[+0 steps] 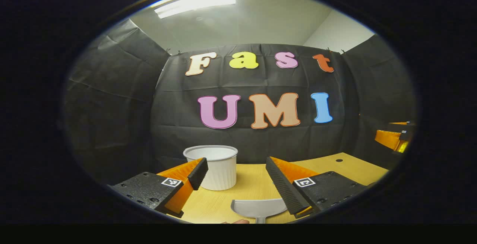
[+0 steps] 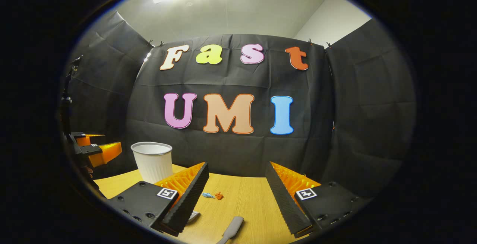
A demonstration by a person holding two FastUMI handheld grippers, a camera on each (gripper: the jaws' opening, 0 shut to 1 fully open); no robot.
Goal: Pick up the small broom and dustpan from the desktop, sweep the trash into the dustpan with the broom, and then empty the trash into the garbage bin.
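Fingers of both grippers spread, empty; dustpan (image 1: 258,207) and broom (image 2: 231,229) cut off below.

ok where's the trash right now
In the right gripper view the trash lies on the desk just ahead of the open tongs, right of the white bin.

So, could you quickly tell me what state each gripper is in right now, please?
Left gripper: open, holding nothing, above the grey plastic dustpan.
Right gripper: open, holding nothing, above the grey broom handle.
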